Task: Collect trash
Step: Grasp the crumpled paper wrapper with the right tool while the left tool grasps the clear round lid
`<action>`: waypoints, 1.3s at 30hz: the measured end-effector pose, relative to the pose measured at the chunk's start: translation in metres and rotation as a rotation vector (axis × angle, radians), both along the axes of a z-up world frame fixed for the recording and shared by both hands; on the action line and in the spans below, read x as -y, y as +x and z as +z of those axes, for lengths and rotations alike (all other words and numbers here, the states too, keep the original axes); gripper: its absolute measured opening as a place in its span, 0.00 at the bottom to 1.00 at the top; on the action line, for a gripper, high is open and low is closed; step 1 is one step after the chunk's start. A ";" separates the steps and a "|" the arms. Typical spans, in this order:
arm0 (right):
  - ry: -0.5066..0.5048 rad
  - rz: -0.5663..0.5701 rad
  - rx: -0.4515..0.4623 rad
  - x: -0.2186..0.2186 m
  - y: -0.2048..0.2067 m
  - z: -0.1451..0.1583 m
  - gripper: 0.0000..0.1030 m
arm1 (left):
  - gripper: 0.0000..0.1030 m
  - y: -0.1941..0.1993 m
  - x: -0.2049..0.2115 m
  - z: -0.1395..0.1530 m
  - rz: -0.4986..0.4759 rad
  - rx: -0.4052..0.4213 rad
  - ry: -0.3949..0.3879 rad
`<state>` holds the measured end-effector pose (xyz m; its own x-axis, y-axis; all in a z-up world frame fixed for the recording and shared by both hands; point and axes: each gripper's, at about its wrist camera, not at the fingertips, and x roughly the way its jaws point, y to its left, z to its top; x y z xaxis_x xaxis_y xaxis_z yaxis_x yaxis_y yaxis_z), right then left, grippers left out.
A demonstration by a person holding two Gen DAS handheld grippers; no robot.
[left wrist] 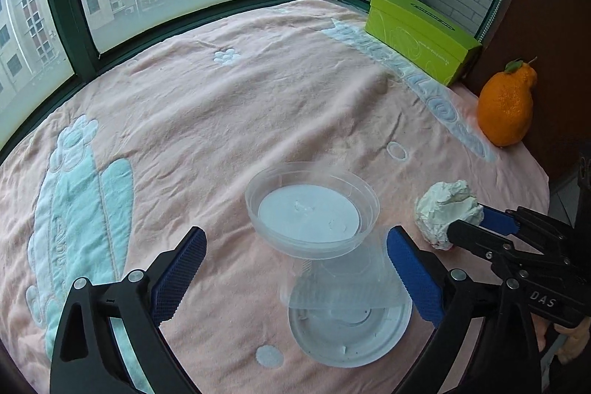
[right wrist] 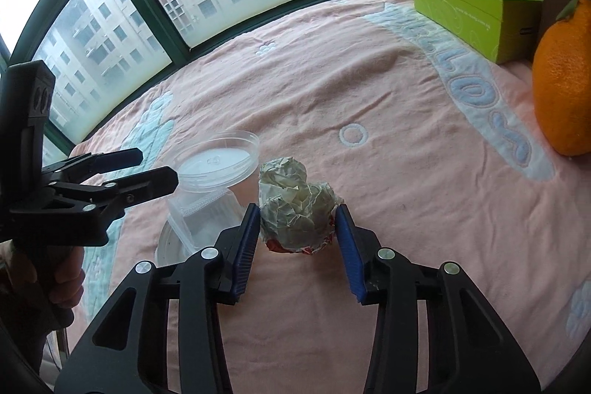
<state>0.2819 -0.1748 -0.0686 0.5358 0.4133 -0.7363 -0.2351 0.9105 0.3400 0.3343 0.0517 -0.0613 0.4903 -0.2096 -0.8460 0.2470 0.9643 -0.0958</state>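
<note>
A plastic cup [left wrist: 314,209] is lying tipped on the blanket [left wrist: 221,106]; the paper wad [left wrist: 445,211] is sitting at its three o'clock, the tissue box [left wrist: 421,36] and the orange [left wrist: 506,106] lying toward one o'clock.

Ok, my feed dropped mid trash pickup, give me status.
Left gripper open around clear cup, not gripping. Right gripper straddling crumpled paper wad, pads at its sides, grip unconfirmed. Nothing blocking; orange and tissue box stand apart.

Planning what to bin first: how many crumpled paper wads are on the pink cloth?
1. The crumpled paper wad lies between the right gripper's jaws, right of the clear plastic cup. The cup and grippers could hide more.
</note>
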 end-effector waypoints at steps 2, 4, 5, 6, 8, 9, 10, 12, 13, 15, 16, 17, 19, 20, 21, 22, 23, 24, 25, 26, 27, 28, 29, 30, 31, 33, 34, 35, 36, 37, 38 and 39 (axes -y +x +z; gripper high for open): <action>0.003 -0.013 0.012 0.009 -0.005 0.004 0.41 | 0.92 0.006 0.005 -0.002 -0.018 -0.005 -0.009; 0.004 -0.024 0.022 0.016 -0.011 0.008 0.41 | 0.92 0.012 0.012 -0.004 -0.054 -0.018 -0.016; 0.008 -0.028 0.025 0.019 -0.013 0.009 0.41 | 0.92 0.014 0.016 -0.006 -0.066 -0.017 0.001; 0.014 -0.031 0.027 0.022 -0.016 0.010 0.41 | 0.92 0.016 0.020 -0.007 -0.076 -0.009 0.021; 0.019 -0.035 0.030 0.025 -0.019 0.011 0.41 | 0.92 0.020 0.026 -0.010 -0.101 -0.009 0.043; 0.018 -0.037 0.032 0.027 -0.021 0.011 0.41 | 0.92 0.021 0.028 -0.012 -0.110 -0.011 0.054; 0.016 -0.037 0.032 0.028 -0.022 0.011 0.41 | 0.92 0.023 0.030 -0.014 -0.116 -0.012 0.065; 0.006 -0.038 0.035 0.030 -0.025 0.010 0.41 | 0.92 0.026 0.031 -0.017 -0.117 -0.011 0.082; 0.003 -0.039 0.035 0.030 -0.026 0.010 0.41 | 0.92 0.027 0.031 -0.018 -0.115 -0.011 0.083; 0.009 -0.042 0.030 0.033 -0.026 0.008 0.41 | 0.92 0.029 0.030 -0.019 -0.109 -0.010 0.086; 0.012 -0.045 0.029 0.034 -0.026 0.007 0.41 | 0.92 0.030 0.029 -0.019 -0.100 -0.004 0.093; 0.015 -0.048 0.027 0.035 -0.026 0.006 0.41 | 0.92 0.030 0.028 -0.019 -0.097 0.001 0.092; 0.022 -0.052 0.024 0.036 -0.026 0.005 0.41 | 0.92 0.032 0.027 -0.021 -0.100 -0.010 0.097; 0.023 -0.054 0.023 0.036 -0.026 0.005 0.41 | 0.93 0.033 0.027 -0.022 -0.100 -0.014 0.100; 0.025 -0.055 0.022 0.037 -0.027 0.005 0.41 | 0.93 0.034 0.027 -0.023 -0.100 -0.017 0.097; 0.027 -0.054 0.021 0.037 -0.028 0.005 0.41 | 0.93 0.035 0.028 -0.024 -0.102 -0.025 0.094; 0.026 -0.054 0.022 0.037 -0.028 0.005 0.41 | 0.93 0.036 0.028 -0.026 -0.105 -0.033 0.093; 0.025 -0.054 0.021 0.037 -0.029 0.005 0.41 | 0.93 0.036 0.028 -0.027 -0.104 -0.038 0.094; 0.026 -0.054 0.021 0.037 -0.030 0.006 0.41 | 0.93 0.038 0.028 -0.029 -0.100 -0.041 0.094; 0.026 -0.055 0.022 0.038 -0.031 0.006 0.41 | 0.93 0.038 0.028 -0.030 -0.099 -0.044 0.084; 0.026 -0.058 0.023 0.038 -0.031 0.006 0.41 | 0.92 0.038 0.027 -0.030 -0.099 -0.045 0.068; 0.025 -0.061 0.024 0.039 -0.032 0.006 0.41 | 0.92 0.038 0.026 -0.030 -0.094 -0.038 0.063; 0.028 -0.065 0.024 0.040 -0.034 0.006 0.41 | 0.92 0.037 0.025 -0.029 -0.089 -0.029 0.062; 0.031 -0.068 0.022 0.042 -0.034 0.006 0.41 | 0.90 0.036 0.025 -0.028 -0.086 -0.020 0.059; 0.034 -0.072 0.024 0.043 -0.036 0.007 0.41 | 0.88 0.035 0.025 -0.027 -0.085 -0.013 0.057; 0.035 -0.079 0.029 0.048 -0.041 0.008 0.41 | 0.88 0.033 0.024 -0.024 -0.079 0.000 0.059; 0.036 -0.083 0.031 0.050 -0.043 0.009 0.41 | 0.87 0.031 0.025 -0.022 -0.076 0.013 0.066; 0.035 -0.087 0.032 0.052 -0.046 0.010 0.41 | 0.87 0.028 0.024 -0.019 -0.074 0.025 0.071; 0.033 -0.091 0.034 0.054 -0.050 0.011 0.41 | 0.87 0.026 0.024 -0.017 -0.069 0.031 0.073; 0.031 -0.095 0.037 0.057 -0.053 0.011 0.41 | 0.87 0.022 0.023 -0.014 -0.064 0.036 0.071; 0.026 -0.099 0.041 0.060 -0.058 0.013 0.41 | 0.87 0.019 0.023 -0.010 -0.063 0.044 0.065; 0.020 -0.104 0.046 0.063 -0.063 0.015 0.41 | 0.87 0.015 0.023 -0.005 -0.060 0.056 0.064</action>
